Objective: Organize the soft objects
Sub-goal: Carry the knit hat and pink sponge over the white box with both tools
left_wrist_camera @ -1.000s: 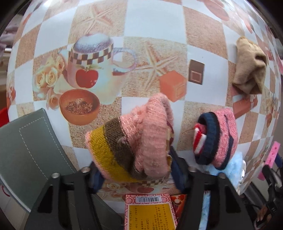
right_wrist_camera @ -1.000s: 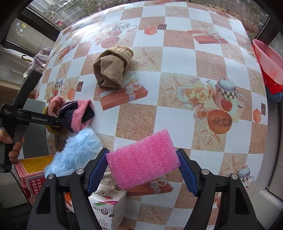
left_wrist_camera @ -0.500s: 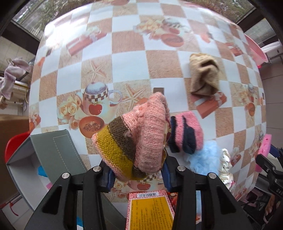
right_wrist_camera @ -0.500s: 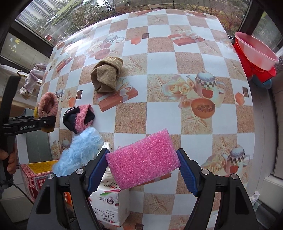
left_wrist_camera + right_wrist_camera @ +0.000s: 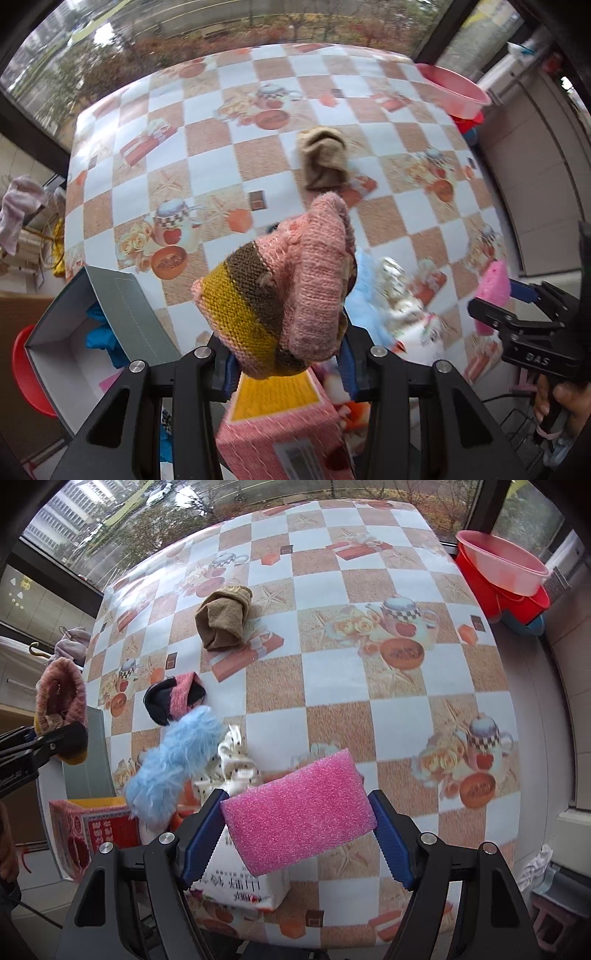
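My left gripper point(image 5: 286, 360) is shut on a pink, brown and yellow knitted sock point(image 5: 284, 291), held high above the table's near left edge; it also shows at far left in the right wrist view point(image 5: 59, 701). My right gripper point(image 5: 297, 829) is shut on a pink foam sponge point(image 5: 299, 816), also seen in the left wrist view point(image 5: 493, 282). On the checkered table lie a tan rolled cloth point(image 5: 221, 616), a pink and navy sock roll point(image 5: 173, 698) and a fluffy light blue piece point(image 5: 177, 760).
An open grey box point(image 5: 88, 339) with blue and pink items stands left of the table. A red and yellow carton point(image 5: 92, 830) and a white tissue pack point(image 5: 240, 878) sit at the near edge. Red and pink basins point(image 5: 506, 576) stand at the far right.
My left gripper has risen and pulled back with the knitted sock, so more of the table and the open box show. The right gripper with the sponge has also lifted slightly.
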{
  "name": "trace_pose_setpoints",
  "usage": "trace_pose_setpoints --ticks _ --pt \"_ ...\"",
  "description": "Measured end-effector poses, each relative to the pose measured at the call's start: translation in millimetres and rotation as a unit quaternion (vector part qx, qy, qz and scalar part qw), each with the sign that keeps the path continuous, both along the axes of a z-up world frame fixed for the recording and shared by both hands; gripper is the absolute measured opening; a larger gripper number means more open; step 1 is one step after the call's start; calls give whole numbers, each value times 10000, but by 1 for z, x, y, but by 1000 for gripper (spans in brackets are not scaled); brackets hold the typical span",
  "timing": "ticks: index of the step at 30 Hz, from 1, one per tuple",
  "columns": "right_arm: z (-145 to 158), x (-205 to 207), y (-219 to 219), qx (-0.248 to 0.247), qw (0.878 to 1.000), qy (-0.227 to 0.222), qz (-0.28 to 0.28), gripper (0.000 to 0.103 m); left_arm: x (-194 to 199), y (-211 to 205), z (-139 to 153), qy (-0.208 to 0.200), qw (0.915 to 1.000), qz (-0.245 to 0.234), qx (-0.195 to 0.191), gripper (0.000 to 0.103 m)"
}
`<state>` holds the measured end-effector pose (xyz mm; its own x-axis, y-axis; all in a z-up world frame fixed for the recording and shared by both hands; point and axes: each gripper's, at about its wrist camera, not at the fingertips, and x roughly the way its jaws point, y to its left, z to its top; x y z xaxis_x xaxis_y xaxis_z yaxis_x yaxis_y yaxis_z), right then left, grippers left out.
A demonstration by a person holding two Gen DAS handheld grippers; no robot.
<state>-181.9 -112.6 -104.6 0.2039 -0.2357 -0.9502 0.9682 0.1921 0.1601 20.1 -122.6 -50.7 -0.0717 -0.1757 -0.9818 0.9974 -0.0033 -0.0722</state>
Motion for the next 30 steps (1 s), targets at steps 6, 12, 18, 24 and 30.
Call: trace_pose_setpoints --ticks 6,12,18,24,30 --pt "2 -12 44 -9 9992 80 -390 78 -36 38 22 180 9969 -743 -185 46" --pt "4 -13 89 23 9977 138 -663 78 -55 78 36 423 9915 -1202 -264 46" --pt "4 1 125 38 9974 170 -693 78 -57 123 42 549 9874 -1456 -296 46" --pt "4 27 151 37 9986 170 -492 78 -36 156 41 548 9888 -1353 -305 46" --pt "4 65 166 64 9998 204 -36 78 8 180 37 523 9951 -774 -315 46"
